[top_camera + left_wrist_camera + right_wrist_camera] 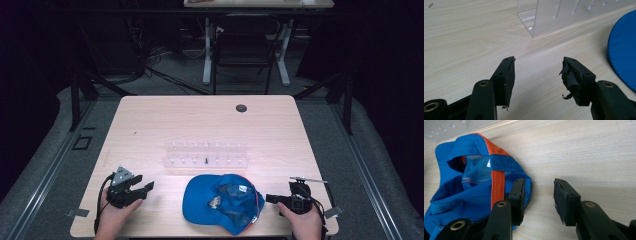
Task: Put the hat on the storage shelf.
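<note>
Overhead light falls brightly on the pale wooden worktop (pixel 150 120), while the room beyond its far edge lies dark. Glare whitens the clear plastic rack (pixel 206 154). Both gripper views are sharp; shadows are soft.

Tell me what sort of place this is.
Probably a lab or recording workspace rather than a home: a bare wooden table inside a dark metal frame, cables on the floor, another desk behind, and a blue cap laid out between two hand-held grippers.
</note>
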Available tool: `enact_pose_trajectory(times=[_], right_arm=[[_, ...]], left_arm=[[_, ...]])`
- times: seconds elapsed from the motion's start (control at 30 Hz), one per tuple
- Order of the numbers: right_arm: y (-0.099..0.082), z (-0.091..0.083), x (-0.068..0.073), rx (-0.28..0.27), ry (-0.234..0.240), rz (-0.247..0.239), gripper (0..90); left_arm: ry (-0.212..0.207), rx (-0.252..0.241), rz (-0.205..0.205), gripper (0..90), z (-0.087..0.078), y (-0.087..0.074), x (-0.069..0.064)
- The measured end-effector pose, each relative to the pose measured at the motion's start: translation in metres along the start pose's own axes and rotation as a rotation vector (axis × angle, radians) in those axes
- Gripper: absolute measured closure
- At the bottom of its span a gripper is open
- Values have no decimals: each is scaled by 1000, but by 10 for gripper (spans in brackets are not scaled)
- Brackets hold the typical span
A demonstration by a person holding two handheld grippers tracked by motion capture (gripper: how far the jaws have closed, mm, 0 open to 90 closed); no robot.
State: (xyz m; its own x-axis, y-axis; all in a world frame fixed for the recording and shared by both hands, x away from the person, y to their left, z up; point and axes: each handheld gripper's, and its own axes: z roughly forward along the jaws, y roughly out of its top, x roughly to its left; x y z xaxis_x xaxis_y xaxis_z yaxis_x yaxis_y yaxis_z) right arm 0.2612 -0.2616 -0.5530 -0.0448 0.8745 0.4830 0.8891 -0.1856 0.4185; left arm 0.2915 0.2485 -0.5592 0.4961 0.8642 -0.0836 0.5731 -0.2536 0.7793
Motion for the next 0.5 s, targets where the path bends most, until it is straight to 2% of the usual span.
enact_pose_trajectory(times=[0.07, 0.17, 0.5], right_arm=[[0, 1, -1, 2, 20, 20, 606], [0, 2, -4, 35, 74, 44, 595], [-1, 12, 1, 95, 110, 59, 592]], left_arm=[[-1, -1, -7, 444, 0, 0, 0], [2, -6, -2, 441, -1, 0, 1], [2, -7, 7, 440, -3, 1, -1]])
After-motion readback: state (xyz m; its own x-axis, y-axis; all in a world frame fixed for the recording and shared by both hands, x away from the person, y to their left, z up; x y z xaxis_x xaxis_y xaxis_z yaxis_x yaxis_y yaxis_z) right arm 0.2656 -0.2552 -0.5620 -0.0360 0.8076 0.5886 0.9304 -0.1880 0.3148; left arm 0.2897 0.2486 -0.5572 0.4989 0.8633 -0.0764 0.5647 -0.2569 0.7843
